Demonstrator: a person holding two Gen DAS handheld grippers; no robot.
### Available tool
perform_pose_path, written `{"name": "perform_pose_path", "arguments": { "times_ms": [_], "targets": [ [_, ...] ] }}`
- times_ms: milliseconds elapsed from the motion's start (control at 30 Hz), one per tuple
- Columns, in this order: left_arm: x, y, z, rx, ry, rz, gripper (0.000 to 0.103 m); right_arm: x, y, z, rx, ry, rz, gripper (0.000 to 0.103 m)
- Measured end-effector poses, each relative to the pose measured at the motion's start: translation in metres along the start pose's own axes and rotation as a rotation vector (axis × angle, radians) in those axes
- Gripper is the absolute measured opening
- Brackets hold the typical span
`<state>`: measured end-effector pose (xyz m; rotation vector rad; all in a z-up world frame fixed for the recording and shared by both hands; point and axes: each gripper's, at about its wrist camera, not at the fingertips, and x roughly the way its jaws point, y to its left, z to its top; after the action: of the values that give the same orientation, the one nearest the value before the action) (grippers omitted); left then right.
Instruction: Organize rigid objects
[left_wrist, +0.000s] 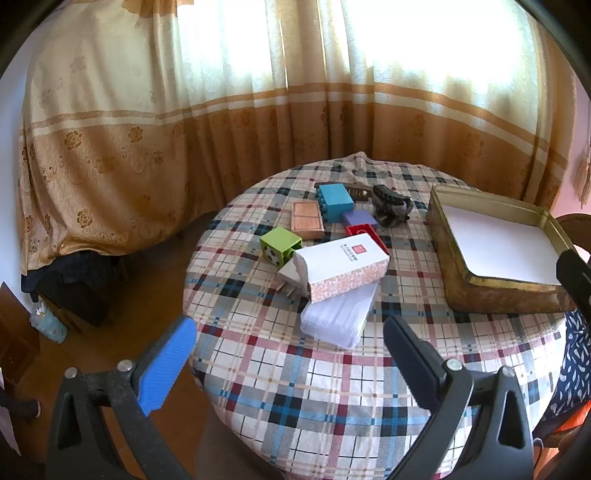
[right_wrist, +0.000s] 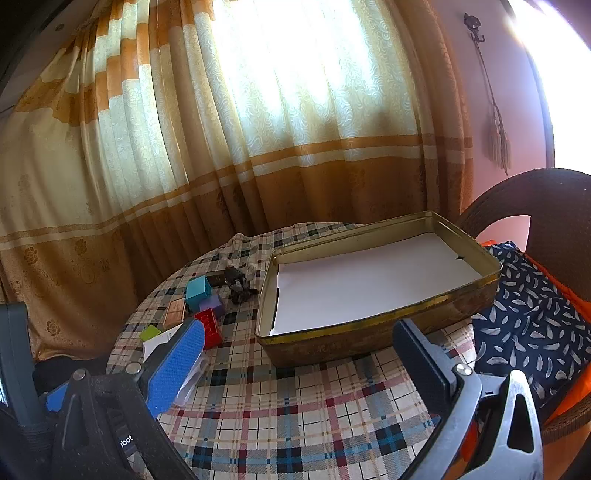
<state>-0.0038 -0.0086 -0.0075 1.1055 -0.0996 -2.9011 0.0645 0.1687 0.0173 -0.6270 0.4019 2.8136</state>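
hovering above the plaid table (left_wrist: 332, 398), left tool (left_wrist: 288, 354) and right tool (right_wrist: 299, 354) gape wide, gripping nothing.

Ahead of the left tongs (left_wrist: 290, 345), four coloured blocks: green (left_wrist: 280, 246), teal (left_wrist: 335, 201), purple (left_wrist: 359, 218), red (left_wrist: 360, 230), two white boxes (left_wrist: 341, 271), one black clip (left_wrist: 390, 210), one tin tray (left_wrist: 454, 258) to their right.

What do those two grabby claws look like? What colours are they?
Both look alike. The left gripper has black plastic arms with triangle cut-outs and silver bolts. One finger wears a bright blue ridged pad; the other pad is dark. The right gripper matches, with a blue pad, a greyer metal-looking arm, and white letters ending "bot".
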Motion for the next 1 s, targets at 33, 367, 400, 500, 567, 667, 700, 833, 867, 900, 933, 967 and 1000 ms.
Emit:
{"name": "perform_pose_path", "arguments": {
  "times_ms": [33,367,400,500,567,667,700,833,867,900,933,967,1000],
  "targets": [
    [0.000,0.000,0.000,0.001,0.001,0.000,0.103,0.000,0.000,0.000,0.000,0.000,-0.001,0.103],
    [0.003,-0.003,-0.002,0.008,0.013,0.003,0.103,0.003,0.000,-0.004,-0.005,0.010,0.002,0.103],
    [0.004,-0.003,-0.002,0.008,0.016,0.002,0.103,0.003,0.000,-0.004,-0.006,0.011,0.002,0.103],
    [0.006,-0.003,-0.003,0.006,0.023,0.000,0.103,0.005,0.000,-0.005,-0.012,0.019,0.002,0.103],
    [0.008,-0.003,-0.003,0.006,0.026,0.002,0.103,0.007,0.000,-0.006,-0.014,0.023,0.001,0.103],
    [0.010,-0.003,-0.004,0.005,0.031,0.002,0.103,0.008,0.000,-0.006,-0.013,0.028,0.001,0.103],
    [0.011,-0.002,-0.004,0.004,0.033,0.001,0.103,0.008,0.000,-0.006,-0.013,0.029,0.000,0.103],
    [0.014,-0.003,-0.004,0.006,0.042,-0.003,0.103,0.011,0.000,-0.006,-0.019,0.039,-0.002,0.103],
    [0.014,-0.003,-0.004,0.006,0.044,-0.003,0.103,0.012,0.000,-0.007,-0.020,0.041,-0.002,0.103],
    [0.014,-0.003,-0.004,0.006,0.044,-0.003,0.103,0.012,0.001,-0.007,-0.021,0.044,-0.002,0.103],
    [0.014,-0.003,-0.004,0.006,0.044,-0.003,0.103,0.013,0.001,-0.007,-0.021,0.046,-0.003,0.103],
    [0.015,-0.003,-0.004,0.006,0.044,-0.002,0.103,0.013,0.001,-0.007,-0.021,0.047,-0.003,0.103],
    [0.015,-0.003,-0.005,0.005,0.044,-0.003,0.103,0.013,0.001,-0.006,-0.021,0.048,-0.003,0.103]
  ]
}}
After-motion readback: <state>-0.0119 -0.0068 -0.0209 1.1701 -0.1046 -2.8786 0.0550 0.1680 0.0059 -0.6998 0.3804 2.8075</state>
